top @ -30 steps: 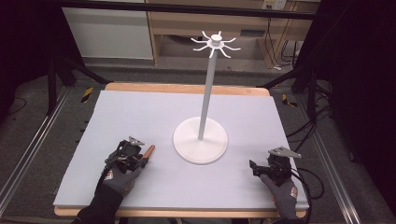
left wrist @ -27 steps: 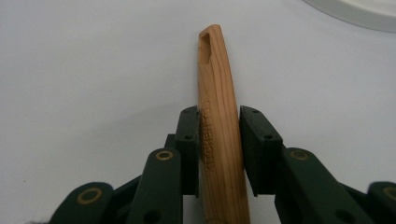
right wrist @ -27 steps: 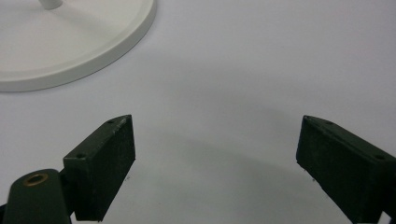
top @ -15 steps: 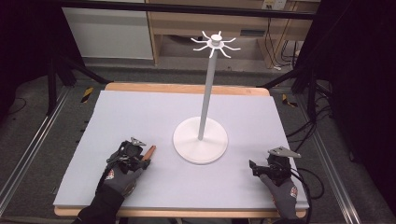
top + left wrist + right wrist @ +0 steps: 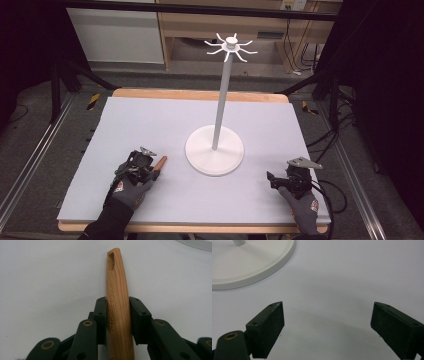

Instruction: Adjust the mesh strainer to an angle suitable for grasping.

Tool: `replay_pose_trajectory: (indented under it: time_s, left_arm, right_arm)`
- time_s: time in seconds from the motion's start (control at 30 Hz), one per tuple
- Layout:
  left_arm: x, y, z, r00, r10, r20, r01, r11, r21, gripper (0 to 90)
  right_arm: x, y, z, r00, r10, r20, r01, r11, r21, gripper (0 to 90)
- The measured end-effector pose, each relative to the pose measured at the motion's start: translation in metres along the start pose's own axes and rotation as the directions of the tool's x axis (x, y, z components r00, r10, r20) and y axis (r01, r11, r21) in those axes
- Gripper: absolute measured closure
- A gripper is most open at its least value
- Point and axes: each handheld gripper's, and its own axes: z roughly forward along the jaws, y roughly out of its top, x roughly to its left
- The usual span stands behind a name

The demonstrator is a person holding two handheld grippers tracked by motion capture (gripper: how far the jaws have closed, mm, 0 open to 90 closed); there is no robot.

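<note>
— Where is the wooden handle (image 5: 118,302) right now?

— In the left gripper (image 5: 150,169), lying low over the grey mat (image 5: 150,125) to the left of the white stand (image 5: 216,150), near its round base but not touching it. In the high view the free end of the handle pokes out toward the base.

— Is it really gripped, or just lying between the jaws?

— Gripped. In the left gripper view both black pads press flat against the sides of the handle, which runs straight up between them. The jaws have just been closing in on it, and now they are clamped tight. The far end has a slot cut through it (there are letters stamped along the wood, and I read "KITCHEN", though the rest is too small to be sure).

— And the other hand?

— The right gripper (image 5: 274,180) sits on the mat to the right of the stand's base, well apart from it, with the gloved hand (image 5: 300,200) behind it. Its jaws stand wide apart with nothing between them; the right gripper view has bare mat in the gap and the rim of the base at the upper left.

— The stand itself?

— Upright in the middle of the mat, a thin pole rising from the round base to a ring of curved hooks (image 5: 231,46) at the top.
</note>
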Motion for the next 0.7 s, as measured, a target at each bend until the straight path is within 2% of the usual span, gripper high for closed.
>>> replay_pose_trajectory:
  time_s: [0.07, 0.1, 0.13, 0.2, 0.37, 0.43, 0.5, 0.57, 0.63, 0.67, 0.7]
  left_arm:
    - [0.000, 0.000, -0.001, 0.9999, -0.005, 0.017, 0.005, 0.9999, -0.010, 70.2]
    - [-0.001, 0.000, -0.002, 0.9998, 0.017, -0.006, -0.017, 0.9997, -0.019, 70.2]
    - [-0.001, 0.000, -0.002, 0.9998, 0.017, -0.006, -0.017, 0.9997, -0.019, 70.2]
    - [0.000, 0.001, -0.009, 0.9997, 0.022, -0.014, -0.022, 0.9982, -0.055, 70.3]
    - [0.004, 0.000, -0.018, 0.9998, 0.012, -0.012, -0.013, 0.9964, -0.083, 70.3]
    - [0.006, -0.001, -0.025, 0.9999, 0.000, -0.013, -0.002, 0.9925, -0.123, 70.3]
    - [0.006, -0.001, -0.027, 0.9999, 0.002, -0.012, -0.004, 0.9914, -0.130, 70.4]
    - [0.008, -0.001, -0.038, 0.9999, -0.006, -0.011, 0.004, 0.9827, -0.185, 70.4]
    - [0.008, -0.001, -0.041, 0.9999, -0.007, -0.009, 0.005, 0.9805, -0.197, 70.4]
    - [0.009, 0.000, -0.048, 0.9999, -0.013, -0.004, 0.011, 0.9743, -0.225, 70.4]
    - [0.009, 0.000, -0.048, 0.9999, -0.013, -0.004, 0.011, 0.9743, -0.225, 70.3]
  right_arm:
    - [0.000, 0.000, 0.000, 1.0000, -0.002, 0.001, 0.002, 1.000, -0.001, 12.0]
    - [0.000, 0.000, 0.000, 1.0000, -0.001, 0.000, 0.001, 1.000, -0.002, 12.0]
    - [0.000, 0.000, 0.000, 1.0000, -0.001, 0.000, 0.001, 1.000, -0.002, 12.0]
    - [-0.001, 0.000, -0.001, 1.0000, 0.001, 0.002, -0.001, 1.000, -0.003, 12.0]
    - [-0.001, 0.000, -0.001, 1.0000, 0.002, 0.001, -0.002, 1.000, -0.002, 12.0]
    - [-0.001, 0.001, -0.001, 1.0000, 0.004, 0.002, -0.004, 1.000, -0.002, 12.0]
    - [-0.001, 0.001, -0.001, 1.0000, 0.005, 0.002, -0.005, 1.000, -0.002, 12.0]
    - [-0.001, 0.001, -0.001, 1.0000, 0.008, -0.002, -0.008, 1.000, -0.004, 12.0]
    - [-0.001, 0.001, -0.001, 1.0000, 0.008, -0.002, -0.008, 1.000, -0.005, 12.0]
    - [-0.001, 0.001, -0.001, 0.9999, 0.013, -0.003, -0.013, 1.000, -0.006, 12.0]
    - [-0.001, 0.001, -0.001, 0.9999, 0.010, -0.003, -0.010, 1.000, -0.007, 12.0]
